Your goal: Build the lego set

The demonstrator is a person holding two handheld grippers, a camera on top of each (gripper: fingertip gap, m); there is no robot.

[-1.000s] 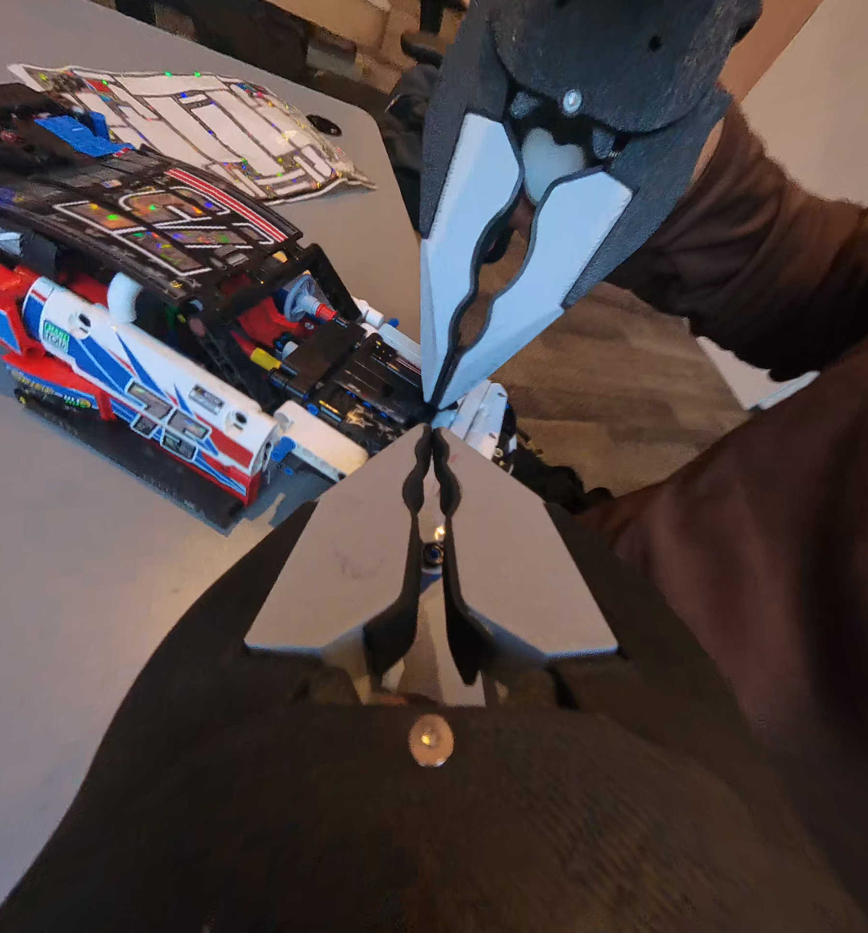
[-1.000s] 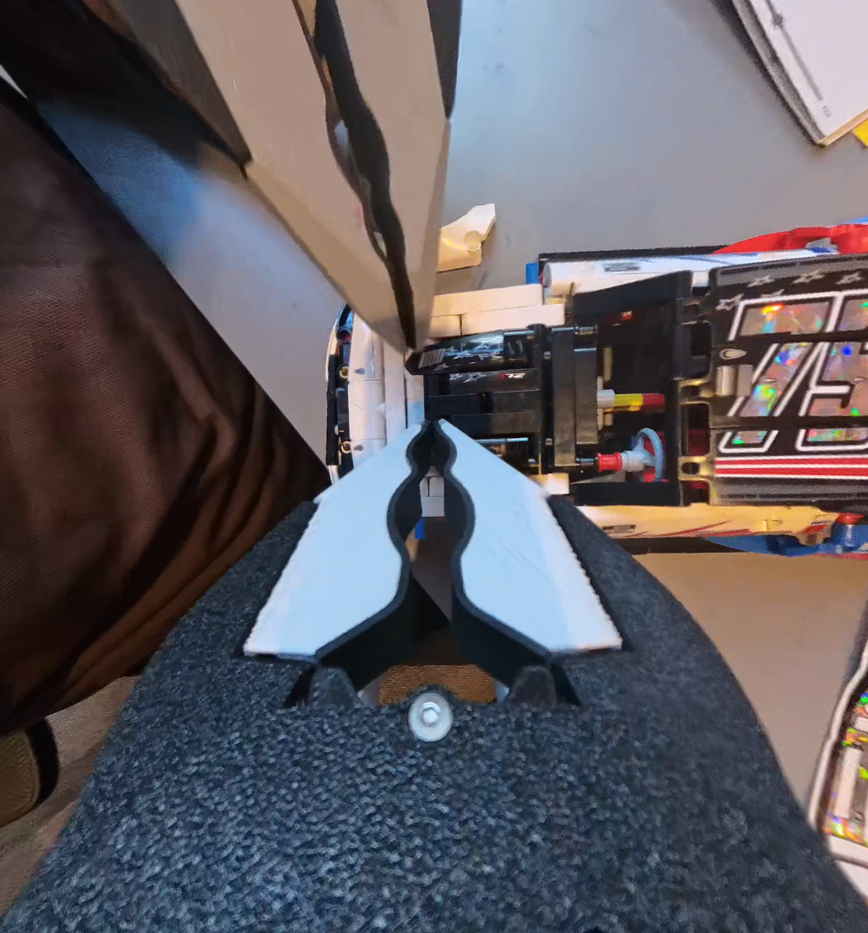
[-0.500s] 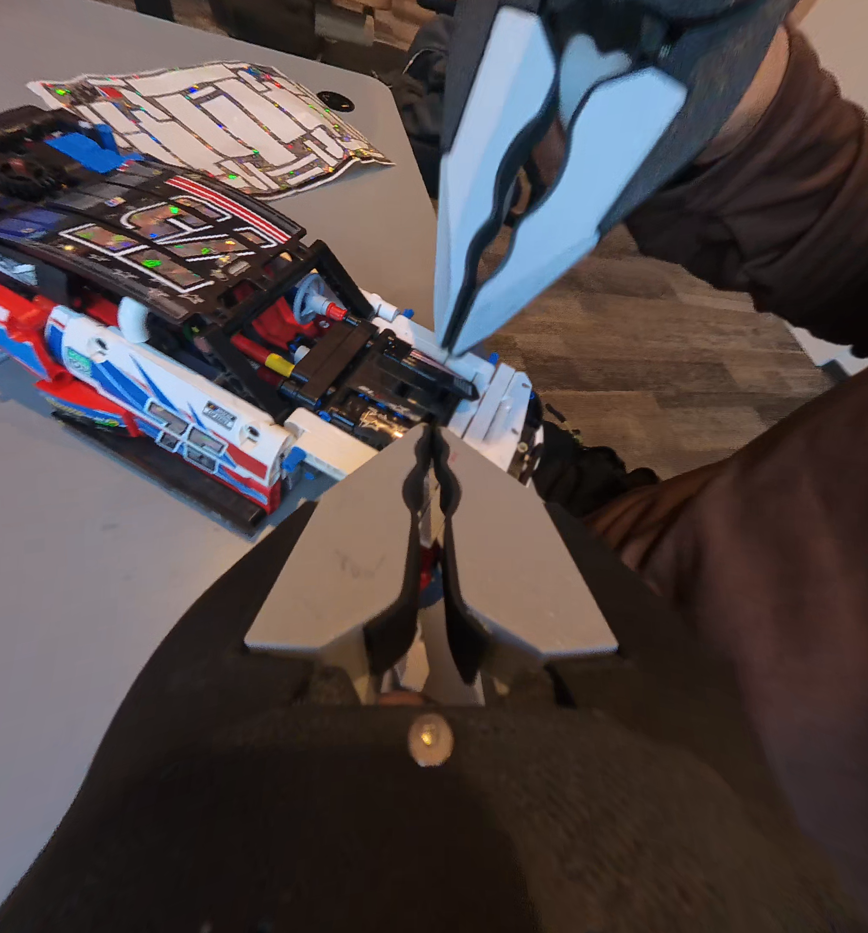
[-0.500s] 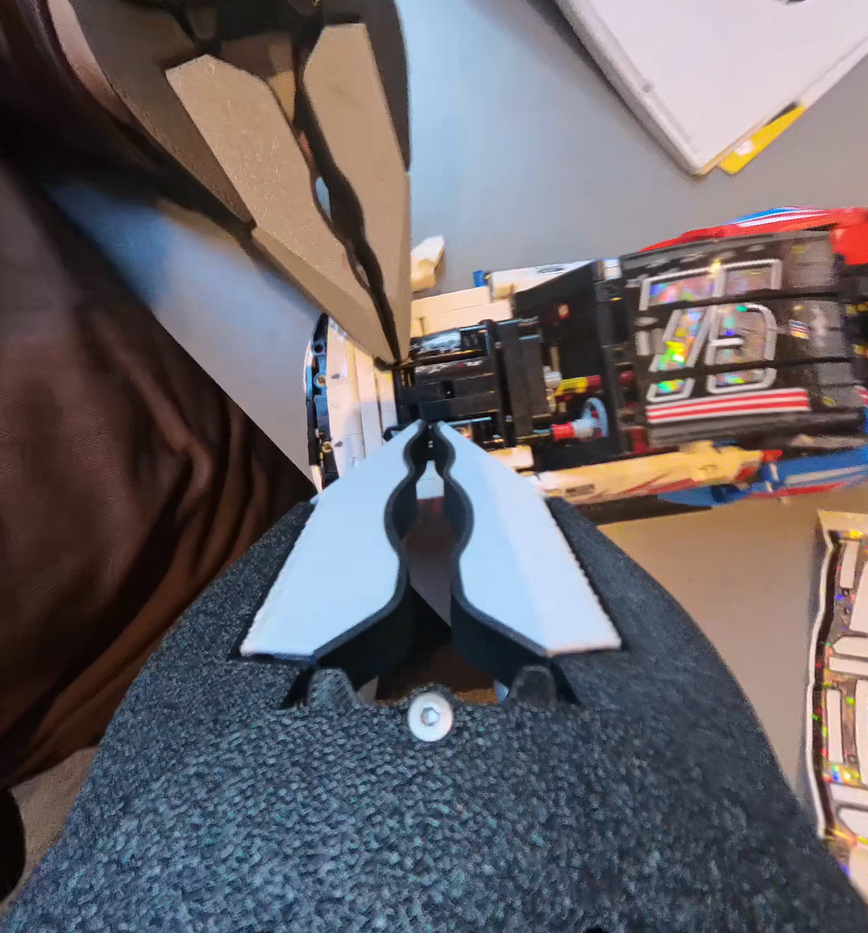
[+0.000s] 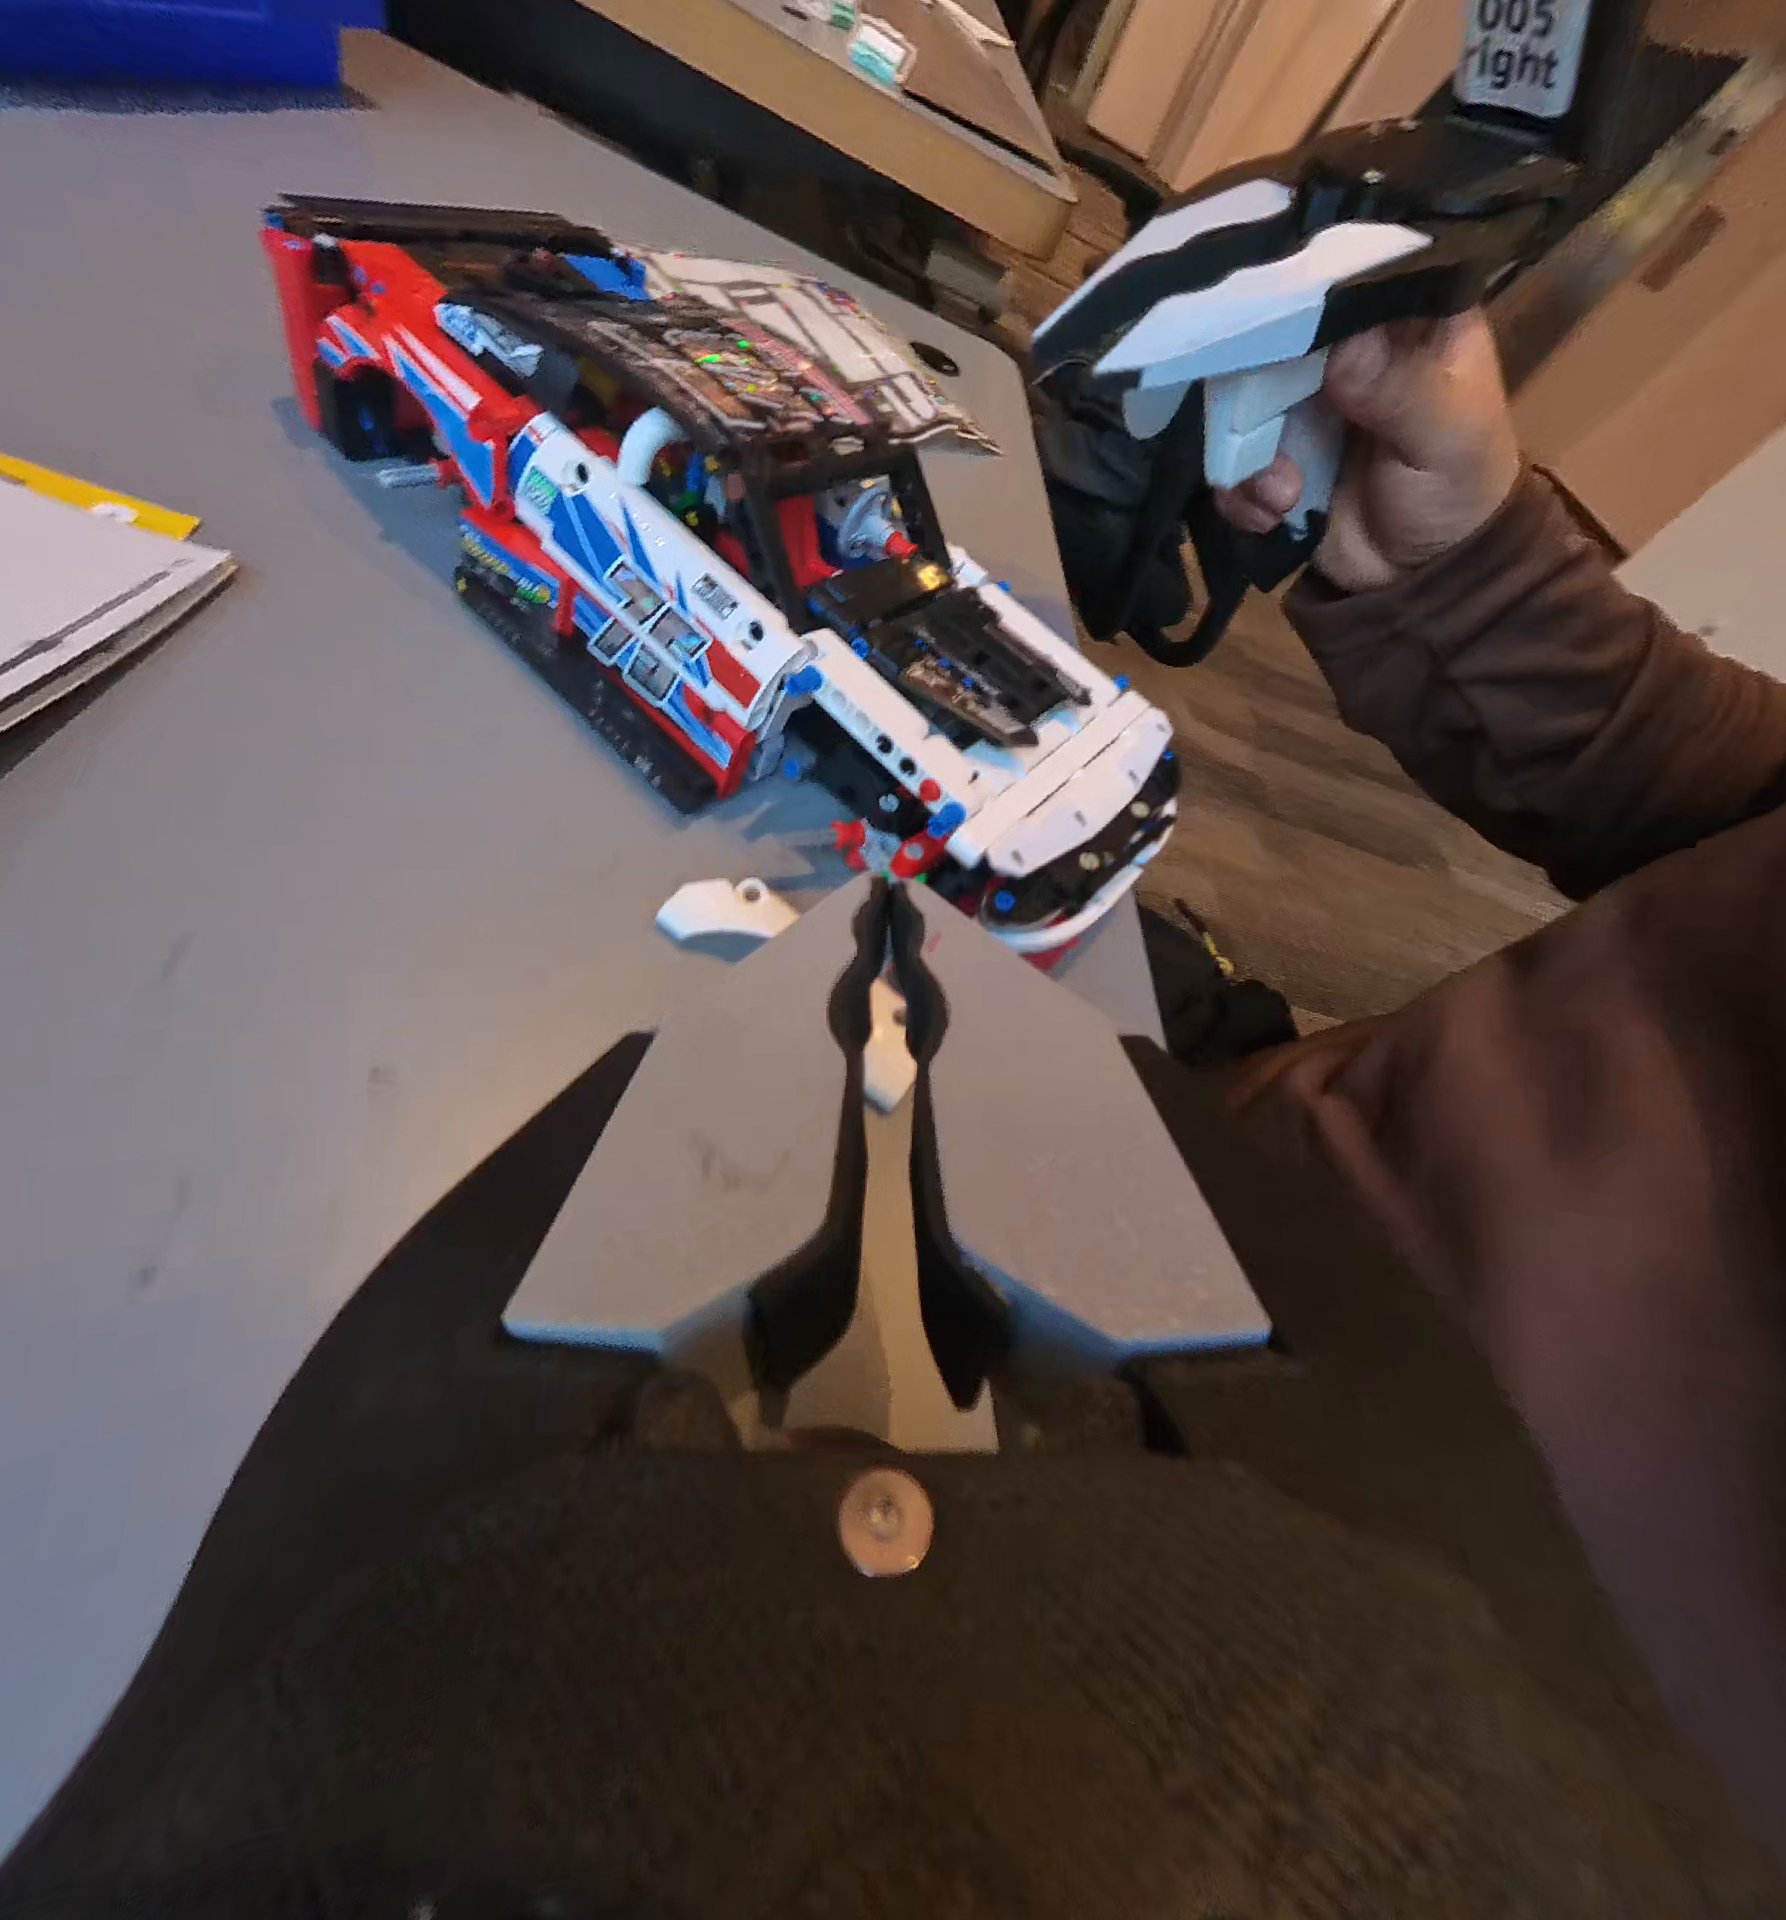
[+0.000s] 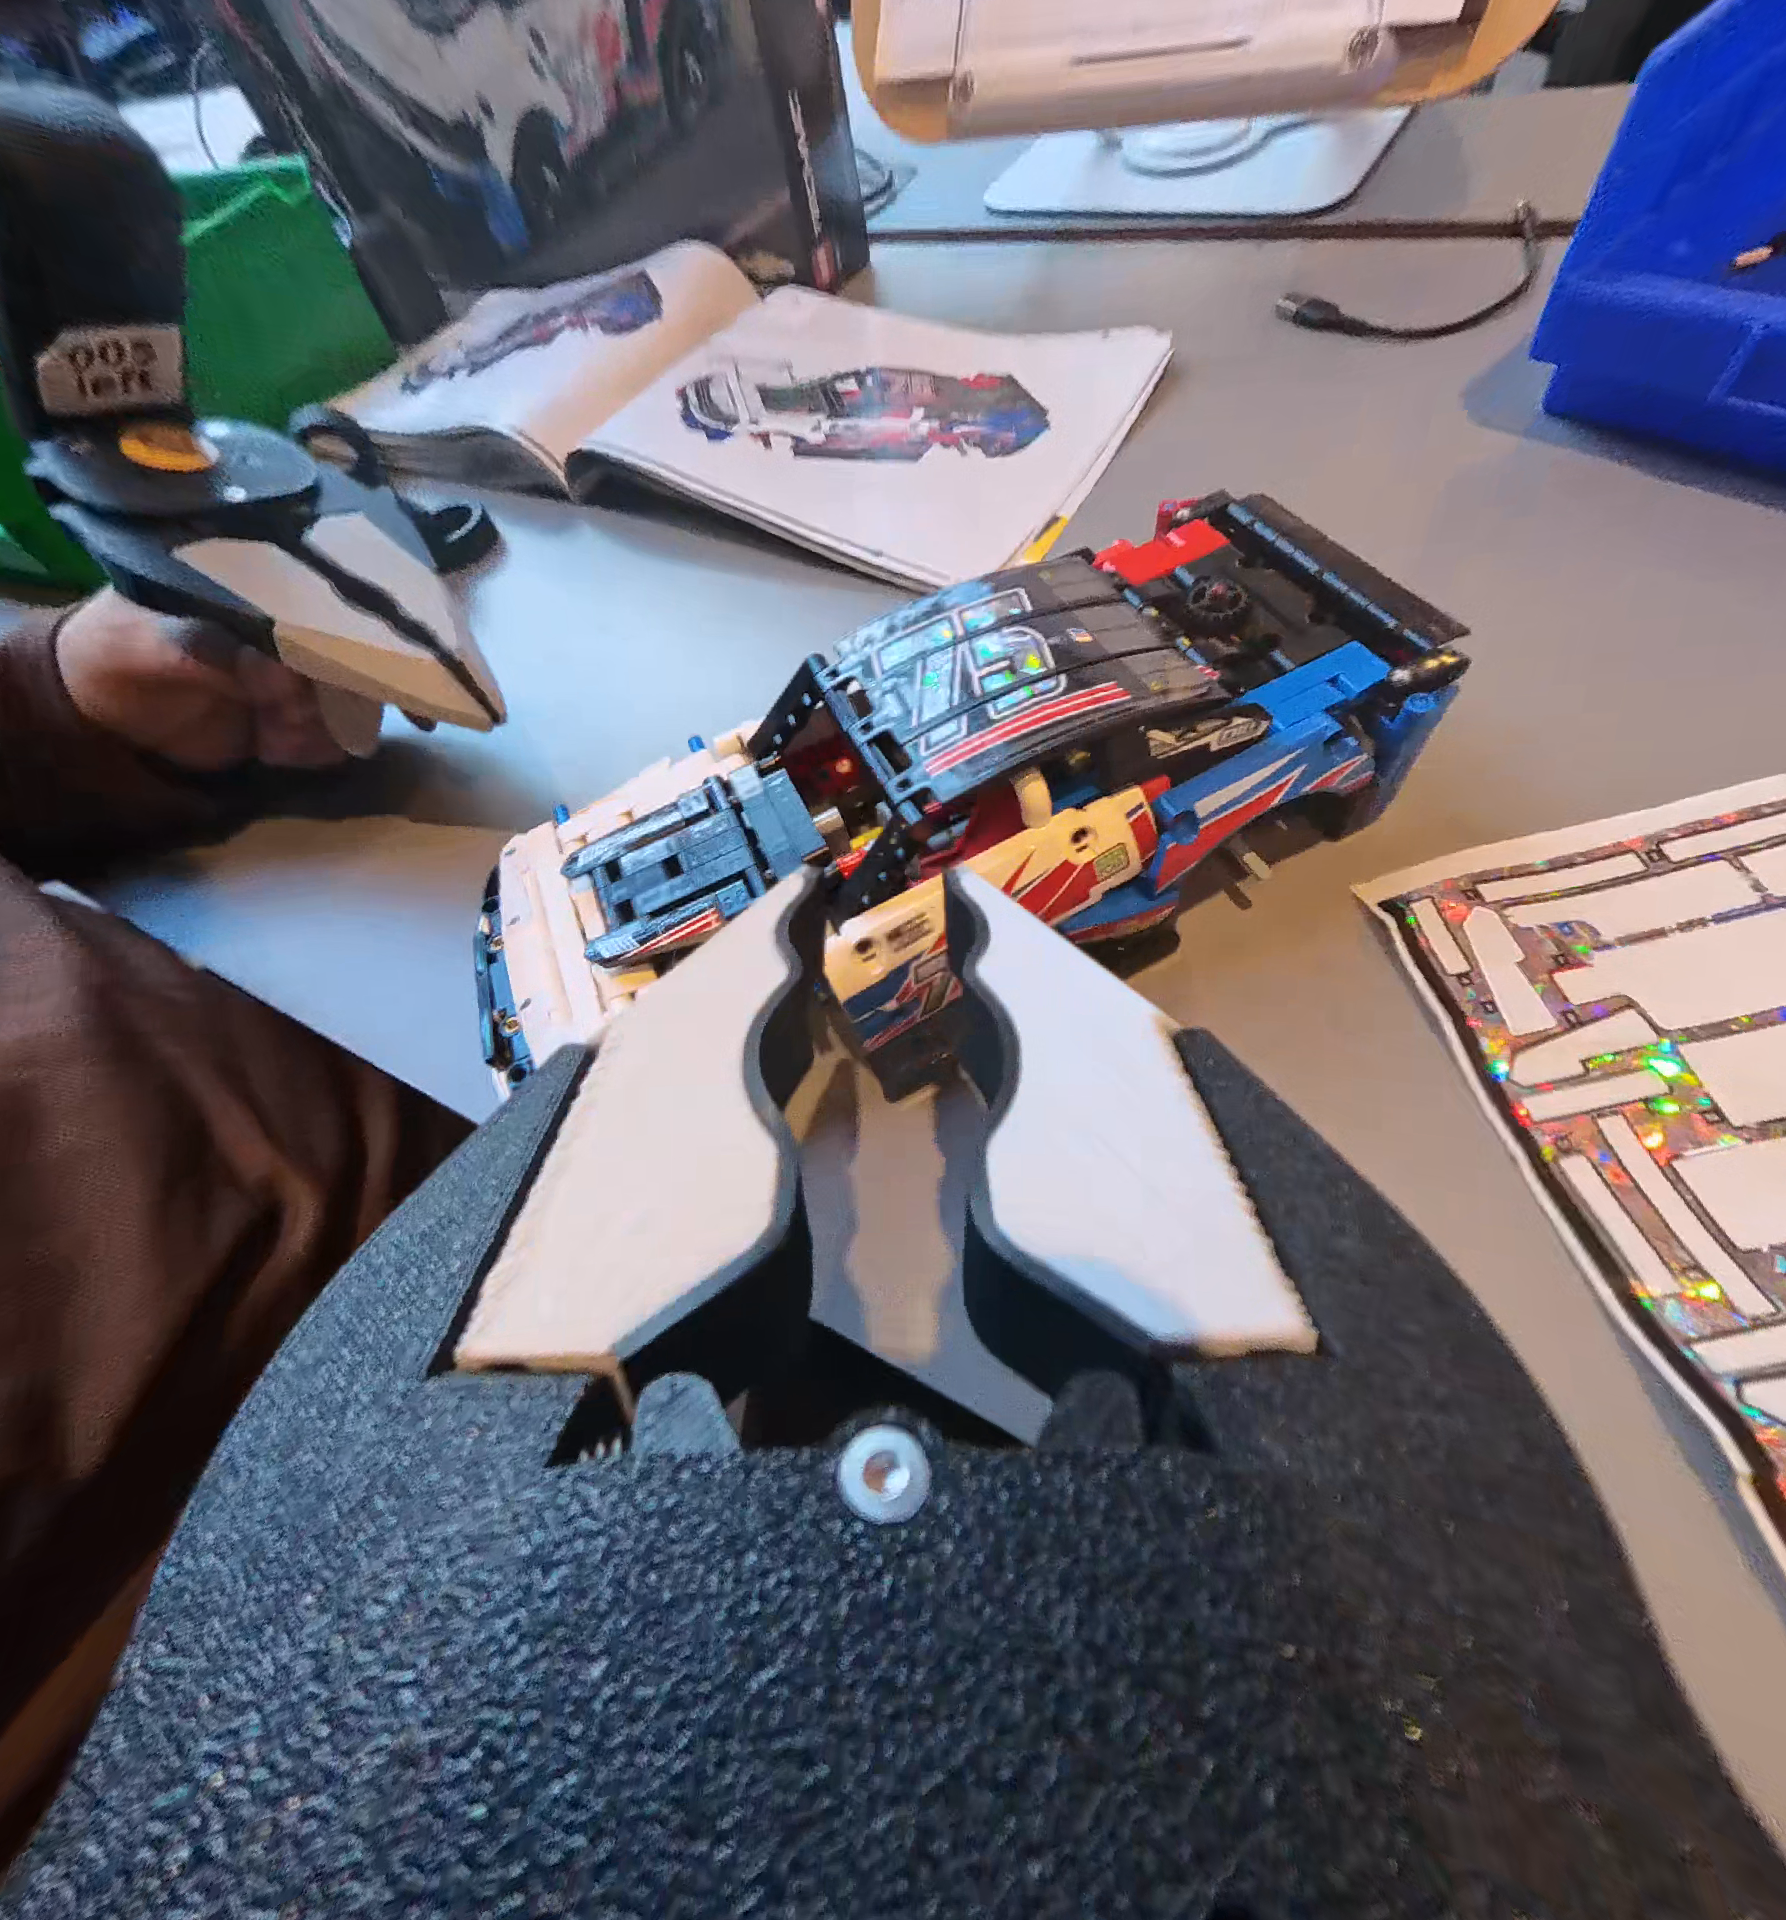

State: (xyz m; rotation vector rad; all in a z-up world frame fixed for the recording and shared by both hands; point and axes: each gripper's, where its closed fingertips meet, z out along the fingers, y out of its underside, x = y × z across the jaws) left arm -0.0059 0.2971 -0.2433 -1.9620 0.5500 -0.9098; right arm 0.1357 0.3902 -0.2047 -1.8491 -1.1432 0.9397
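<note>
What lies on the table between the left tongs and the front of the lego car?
In the left wrist view, a loose white piece lies before the lego car.

Lego car [image 6: 982, 790] on table [image 6: 1491, 644], manual [image 6: 816, 416] behind it, sticker sheet [image 6: 1678, 1049] at its right

Grey table [image 6: 1284, 436], matte top. On it: lego car [image 6: 972, 810] at centre; open instruction booklet [image 6: 868, 436] above it; holographic sticker sheet [image 6: 1647, 1091] at right edge; blue bin [image 6: 1720, 270] upper right; small white piece [image 5: 717, 914] — possibly a loose panel — by the car's nose.
</note>
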